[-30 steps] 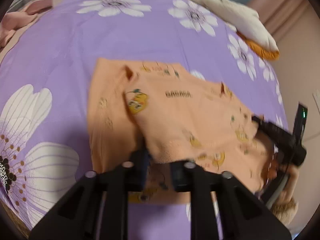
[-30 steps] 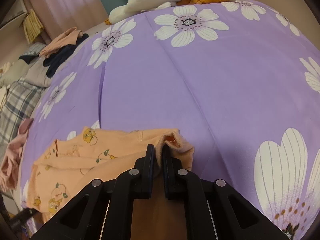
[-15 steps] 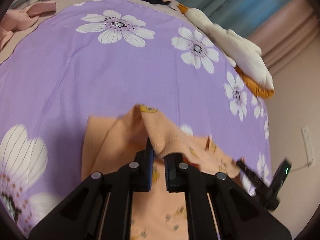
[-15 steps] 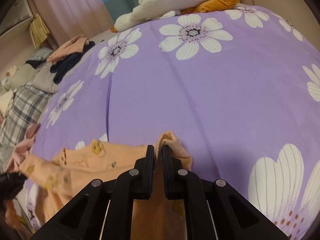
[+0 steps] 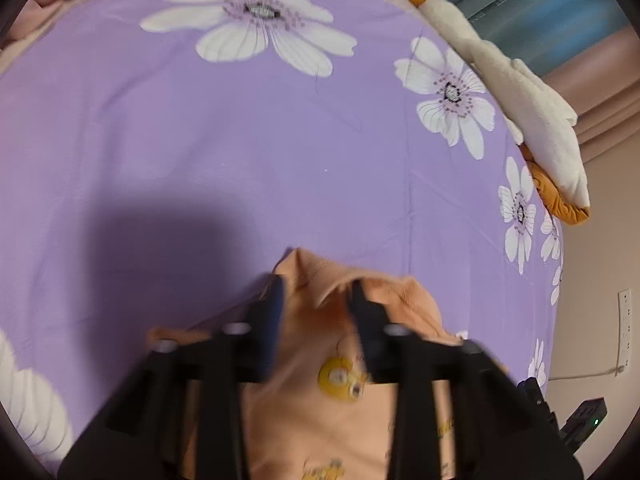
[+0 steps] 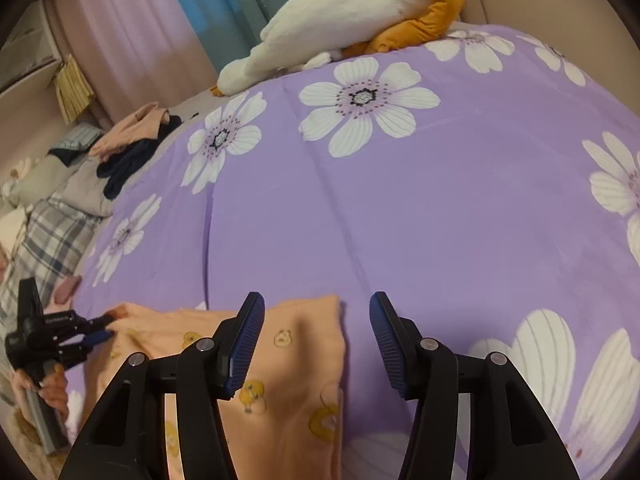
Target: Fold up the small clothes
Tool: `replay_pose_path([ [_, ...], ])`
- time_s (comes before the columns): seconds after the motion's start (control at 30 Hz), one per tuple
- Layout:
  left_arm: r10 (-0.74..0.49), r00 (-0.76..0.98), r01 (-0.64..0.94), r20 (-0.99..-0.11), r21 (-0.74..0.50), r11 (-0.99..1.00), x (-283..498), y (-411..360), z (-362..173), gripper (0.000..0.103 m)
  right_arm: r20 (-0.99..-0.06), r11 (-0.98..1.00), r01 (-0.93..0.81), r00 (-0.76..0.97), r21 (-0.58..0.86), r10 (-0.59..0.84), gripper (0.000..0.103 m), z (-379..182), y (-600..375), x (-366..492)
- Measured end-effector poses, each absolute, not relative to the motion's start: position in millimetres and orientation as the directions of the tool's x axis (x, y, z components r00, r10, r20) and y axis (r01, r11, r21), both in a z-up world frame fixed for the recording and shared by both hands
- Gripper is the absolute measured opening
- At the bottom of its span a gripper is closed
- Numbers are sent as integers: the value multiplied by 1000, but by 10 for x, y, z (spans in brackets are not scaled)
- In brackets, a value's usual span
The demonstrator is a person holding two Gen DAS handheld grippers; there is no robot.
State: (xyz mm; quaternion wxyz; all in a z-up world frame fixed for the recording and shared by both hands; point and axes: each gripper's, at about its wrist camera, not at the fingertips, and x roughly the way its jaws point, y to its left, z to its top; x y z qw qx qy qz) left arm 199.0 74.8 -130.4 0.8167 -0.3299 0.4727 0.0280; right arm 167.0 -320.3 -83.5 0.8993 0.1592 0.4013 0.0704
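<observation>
A small orange garment (image 5: pixel 344 392) with yellow cartoon prints lies folded on the purple flowered bedspread (image 5: pixel 240 140). My left gripper (image 5: pixel 316 292) is open, its jaws apart over the garment's far fold; the view is blurred. My right gripper (image 6: pixel 316 312) is open and empty, jaws wide apart above the garment's (image 6: pixel 296 368) far right corner. The left gripper also shows in the right wrist view (image 6: pixel 104 330), at the garment's left edge.
A white and orange plush toy (image 6: pixel 344 20) lies at the bed's far edge. A pile of clothes (image 6: pixel 132 140) and a plaid blanket (image 6: pixel 48 236) lie at the far left. Curtains hang behind. A wall with a socket (image 5: pixel 624 312) is at the right.
Both grippers carried the garment's edge forward over itself, then opened and let it go. The garment now lies folded on the bedspread.
</observation>
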Motion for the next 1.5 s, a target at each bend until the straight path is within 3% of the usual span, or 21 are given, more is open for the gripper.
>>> replay_pose_path([
  [0.03,-261,561,-348,-785,-510,787,1902,757,-1244,63,-702,936,5,663,351,260,55,-829,-3221,1646],
  [0.17,-279,571,-294,-772,-511,808,1498,783,-1115,70,-730,921,21,617,388,294,56,-858,-3281,1508],
  [0.37,-347,503,-310,-791,-540,782,895,781,-1361,69,-739,892,-6,559,451,377,56,-1014,-3221,1340],
  [0.47,-356,496,-285,-792,-535,795,670,690,-1435,48,-749,885,-15,527,465,402,48,-1162,-3134,1296],
  [0.5,-344,495,-274,-798,-520,809,636,655,-1443,34,-755,887,-14,520,461,401,31,-1218,-3101,1297],
  [0.53,-317,498,-259,-807,-487,834,588,609,-1452,19,-762,893,-4,519,450,387,21,-1241,-3082,1299],
  [0.6,-322,500,-247,-804,-489,837,557,595,-1483,11,-760,905,5,545,425,354,14,-1199,-3043,1278],
  [0.83,-278,502,-221,-819,-432,874,346,566,-1445,9,-724,957,-21,649,288,232,10,-842,-2932,1261],
  [0.97,-290,500,-228,-816,-448,864,262,597,-1502,10,-777,964,16,596,264,203,10,-1033,-2944,1383],
  [1.07,-292,499,-232,-816,-451,862,216,615,-1486,14,-792,948,66,569,312,220,23,-1135,-3045,1331],
  [1.13,-288,500,-235,-817,-448,863,190,612,-1460,17,-773,909,86,563,407,293,54,-1126,-3181,1218],
  [1.17,-282,501,-235,-818,-442,866,178,607,-1440,18,-760,895,90,568,438,315,57,-1108,-3221,1151],
  [1.5,-270,508,-221,-818,-427,877,140,576,-1407,38,-680,758,57,489,649,546,59,-1299,-3402,561],
])
